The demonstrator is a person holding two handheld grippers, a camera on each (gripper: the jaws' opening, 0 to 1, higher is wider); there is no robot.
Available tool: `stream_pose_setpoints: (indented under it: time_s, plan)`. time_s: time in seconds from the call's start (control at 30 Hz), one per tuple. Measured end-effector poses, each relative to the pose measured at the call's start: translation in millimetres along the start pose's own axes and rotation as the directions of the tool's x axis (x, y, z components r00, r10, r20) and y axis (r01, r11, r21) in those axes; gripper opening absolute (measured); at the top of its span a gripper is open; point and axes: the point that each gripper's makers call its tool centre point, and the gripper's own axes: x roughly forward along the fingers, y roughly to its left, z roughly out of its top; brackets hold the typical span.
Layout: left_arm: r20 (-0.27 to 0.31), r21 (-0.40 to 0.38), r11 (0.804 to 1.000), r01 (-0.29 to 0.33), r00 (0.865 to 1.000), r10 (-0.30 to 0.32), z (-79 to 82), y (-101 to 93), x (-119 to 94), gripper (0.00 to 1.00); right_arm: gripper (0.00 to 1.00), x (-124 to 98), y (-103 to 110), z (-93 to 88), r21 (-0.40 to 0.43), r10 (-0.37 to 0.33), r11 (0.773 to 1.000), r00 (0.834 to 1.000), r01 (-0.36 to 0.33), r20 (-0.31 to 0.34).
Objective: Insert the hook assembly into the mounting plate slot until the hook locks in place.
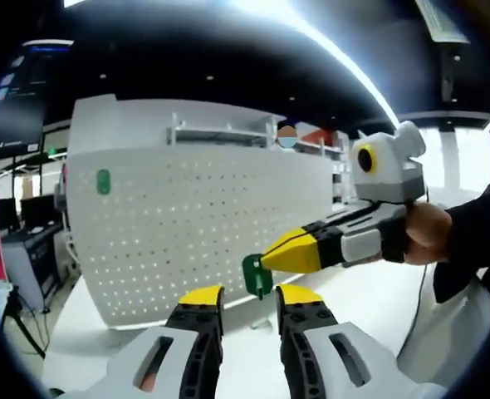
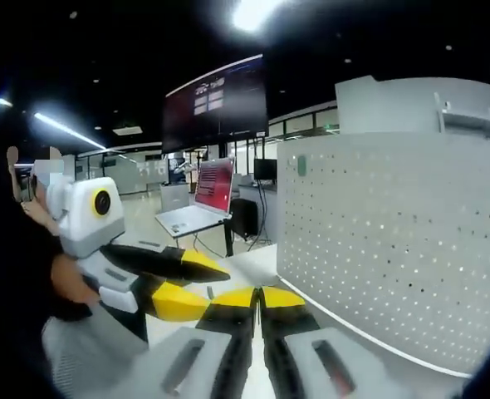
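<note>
White table point(image 1: 369, 303) with an upright white perforated panel point(image 1: 195, 224) standing on it.

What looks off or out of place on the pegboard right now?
Nothing stands out. The white pegboard stands upright with one green hook seated near its upper left. A second green hook is clamped in the right gripper, clear of the board.
</note>
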Motion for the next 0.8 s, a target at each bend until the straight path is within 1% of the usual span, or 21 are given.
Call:
stream_pose_setpoints:
  time_s: [0.1,0.2,0.3,0.5,0.67,0.8]
  plan:
    - [0.003,0.017,1.000,0.008,1.000,-0.008,2.1,-3.6,2,0.20,0.00,-2,1,1.8,0.013,0.001,1.000,1.000,-0.001,0.007]
    - [0.011,0.021,1.000,0.013,1.000,-0.014,4.0,-4.9,4,0.17,0.00,-4,0,5.1,0.058,0.003,0.998,1.000,-0.004,0.022]
    - [0.028,0.010,1.000,0.012,1.000,-0.013,7.9,-3.9,6,0.16,0.00,-6,1,6.5,0.099,0.008,0.995,0.999,-0.012,0.035]
    - [0.046,-0.001,1.000,0.022,0.999,-0.022,11.3,-4.5,6,0.14,0.00,-7,4,7.7,0.136,0.014,0.990,0.999,-0.020,0.042]
    - [0.054,0.012,1.000,0.029,0.998,-0.029,12.5,-6.7,5,0.11,0.00,-7,7,9.7,0.186,0.022,0.982,0.999,-0.031,0.048]
    - [0.062,0.015,0.999,0.033,0.998,-0.034,14.0,-7.5,4,0.10,0.00,-7,8,10.0,0.201,0.025,0.979,0.998,-0.034,0.050]
